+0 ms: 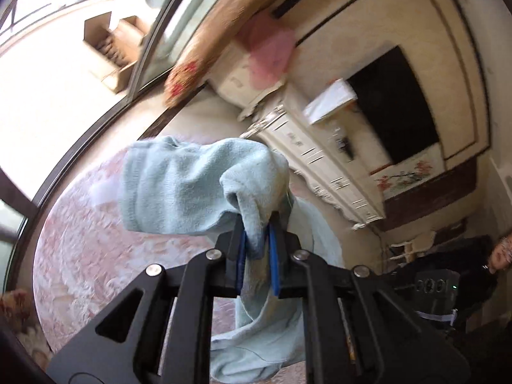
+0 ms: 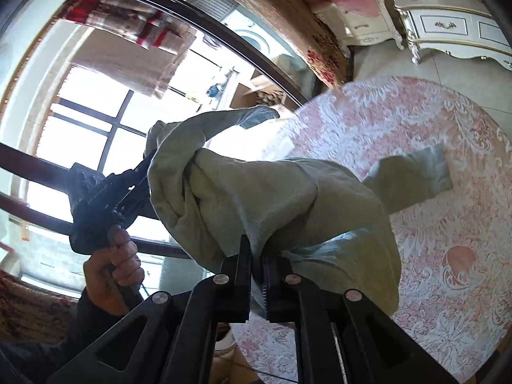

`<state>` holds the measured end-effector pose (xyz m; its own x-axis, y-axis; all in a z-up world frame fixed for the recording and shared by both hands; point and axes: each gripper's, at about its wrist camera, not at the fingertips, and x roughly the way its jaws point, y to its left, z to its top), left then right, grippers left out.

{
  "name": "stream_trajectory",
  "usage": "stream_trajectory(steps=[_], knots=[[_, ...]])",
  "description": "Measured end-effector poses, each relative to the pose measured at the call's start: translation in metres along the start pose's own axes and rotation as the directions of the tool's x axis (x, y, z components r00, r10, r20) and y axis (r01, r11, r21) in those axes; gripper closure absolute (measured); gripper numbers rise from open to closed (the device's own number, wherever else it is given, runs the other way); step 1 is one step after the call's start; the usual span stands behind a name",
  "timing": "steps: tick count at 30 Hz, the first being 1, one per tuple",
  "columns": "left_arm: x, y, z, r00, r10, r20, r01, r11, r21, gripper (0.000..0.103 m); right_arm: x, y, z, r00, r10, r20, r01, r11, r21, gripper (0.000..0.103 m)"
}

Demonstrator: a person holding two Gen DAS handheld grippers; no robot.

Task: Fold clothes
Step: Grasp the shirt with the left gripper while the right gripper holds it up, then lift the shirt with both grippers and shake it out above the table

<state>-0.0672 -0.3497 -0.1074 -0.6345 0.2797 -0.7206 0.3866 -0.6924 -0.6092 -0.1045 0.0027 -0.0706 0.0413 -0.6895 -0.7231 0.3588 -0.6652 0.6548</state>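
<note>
The round table (image 2: 432, 172), covered in a pink and white patterned cloth, sits below both of your grippers, with the cream cabinet (image 2: 454, 28) beyond its far edge and the dark-framed window (image 2: 105, 121) to its left.

The pale blue garment (image 2: 288, 204) hangs in the air above the table, bunched between your two grippers. One loose end (image 2: 416, 179) trails out over the tabletop. Whether any part of the garment touches the table, you cannot tell from these views.

Your right gripper (image 2: 257, 275) has its jaws nearly closed, with a fold of the garment pinched between them.

Your left gripper (image 1: 257, 249) has its blue pads (image 1: 240, 256) close together, gripping a bunched edge of the garment; cloth drapes over the fingers and hangs below them. In the right wrist view, your left hand (image 2: 112, 265) holds that gripper's handle in front of the window.
</note>
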Motion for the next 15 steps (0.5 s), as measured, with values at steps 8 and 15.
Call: stream_trajectory(steps=[8, 15], knots=[[0.012, 0.058, -0.072, 0.996, 0.089, 0.025, -0.089, 0.996, 0.015, 0.030, 0.041, -0.056, -0.040, 0.980, -0.196, -0.030, 0.197, 0.979, 0.048, 0.090], [-0.005, 0.060, -0.156, 0.979, 0.196, -0.061, -0.177, 0.958, 0.227, 0.009, 0.029, -0.075, -0.105, 0.925, -0.375, 0.062, 0.380, 0.919, -0.101, 0.028]])
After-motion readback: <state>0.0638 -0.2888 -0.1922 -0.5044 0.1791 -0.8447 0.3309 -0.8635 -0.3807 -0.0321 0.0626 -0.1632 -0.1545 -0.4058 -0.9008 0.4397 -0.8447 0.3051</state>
